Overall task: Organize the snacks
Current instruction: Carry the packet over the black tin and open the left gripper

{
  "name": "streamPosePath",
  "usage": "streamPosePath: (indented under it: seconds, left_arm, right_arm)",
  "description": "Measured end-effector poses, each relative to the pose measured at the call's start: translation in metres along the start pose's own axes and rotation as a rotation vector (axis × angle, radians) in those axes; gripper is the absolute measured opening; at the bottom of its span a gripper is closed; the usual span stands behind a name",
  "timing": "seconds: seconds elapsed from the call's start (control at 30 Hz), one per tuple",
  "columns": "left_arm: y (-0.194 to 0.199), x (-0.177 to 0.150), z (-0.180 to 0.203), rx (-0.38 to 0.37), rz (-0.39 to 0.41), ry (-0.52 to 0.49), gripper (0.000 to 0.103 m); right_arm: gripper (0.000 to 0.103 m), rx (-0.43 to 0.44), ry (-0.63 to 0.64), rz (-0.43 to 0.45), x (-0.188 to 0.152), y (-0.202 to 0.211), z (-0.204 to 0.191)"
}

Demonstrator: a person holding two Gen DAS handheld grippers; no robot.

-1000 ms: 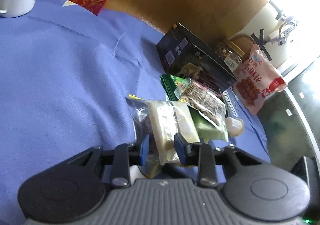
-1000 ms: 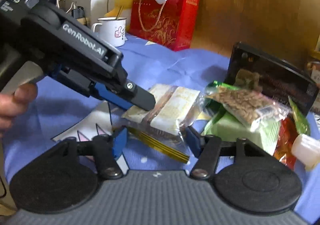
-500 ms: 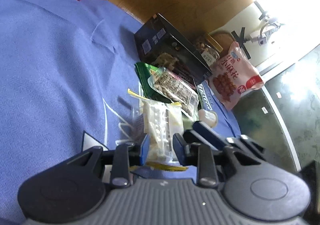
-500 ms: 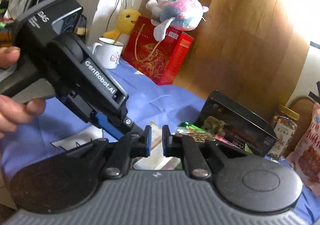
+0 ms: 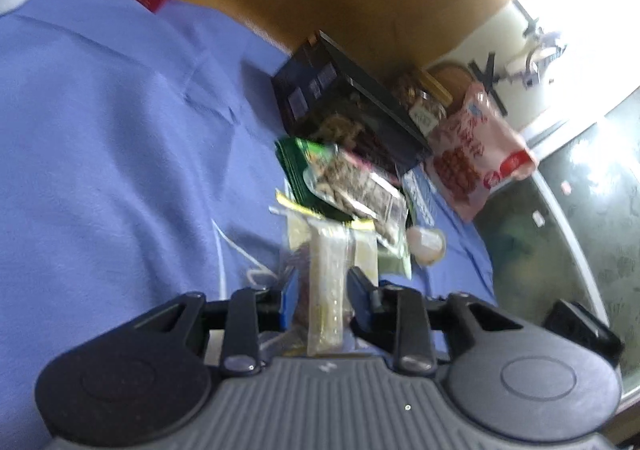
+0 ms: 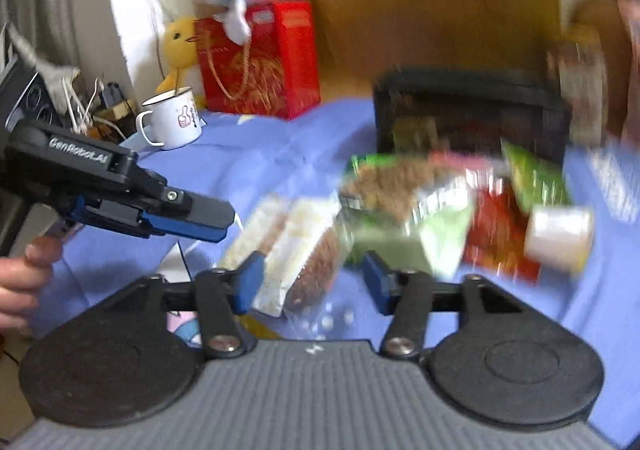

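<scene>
While left gripper [image 5: 322,292] pinches clear rice-cake packet [image 5: 326,282] above blue cloth [image 5: 112,153], right gripper [image 6: 312,276] hovers open beside it; operator best lifts slowly clear of snack pile [image 6: 432,201].

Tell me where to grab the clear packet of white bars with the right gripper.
Grip the packet at its near end, across the narrow width, coming low from the front: it lies flat, lengthwise toward the right gripper, whose open jaws straddle it.
</scene>
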State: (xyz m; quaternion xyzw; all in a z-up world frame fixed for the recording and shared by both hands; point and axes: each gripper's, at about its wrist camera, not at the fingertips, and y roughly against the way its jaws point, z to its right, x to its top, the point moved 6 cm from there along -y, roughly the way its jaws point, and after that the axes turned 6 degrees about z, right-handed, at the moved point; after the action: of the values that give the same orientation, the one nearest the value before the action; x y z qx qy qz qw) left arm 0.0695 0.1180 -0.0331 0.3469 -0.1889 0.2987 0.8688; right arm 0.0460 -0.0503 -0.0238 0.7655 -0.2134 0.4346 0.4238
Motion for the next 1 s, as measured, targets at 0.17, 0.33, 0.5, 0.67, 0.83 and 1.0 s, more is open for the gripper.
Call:
streamPosePath:
  seconds: [0.17,0.33,0.5,0.67,0.83,1.0]
  left_arm:
    - [-0.011,-0.008,-0.001,0.024,-0.014,-0.005,0.038]
    - [0.01,0.011,0.019,-0.018,0.037,-0.022,0.038]
    - [-0.002,0.068,0.067,-0.025,0.098,-0.111,0.038]
    - [-0.066,0.134,0.111,-0.003,0.103,-0.197,0.038]
    - [-0.148,0.163,0.125,0.047,0.035,-0.219,0.037]
    - [-0.178,0.158,0.124,0.126,0.045,-0.264,0.04]
  right_arm:
    - [0.069,0.151,-0.107,-0.051,-0.014,-0.012,-0.011]
    - [0.06,0.132,-0.023,0.007,-0.004,0.001,-0.031]
    - [0.06,0.126,0.042,0.132,0.044,0.019,-0.024]
    - [0.06,0.075,-0.001,0.202,0.105,0.0,0.03]
    - [0.06,-0.001,-0.11,0.161,0.134,-0.039,0.101]
    - [0.069,-0.123,0.027,0.145,0.12,-0.054,0.122]
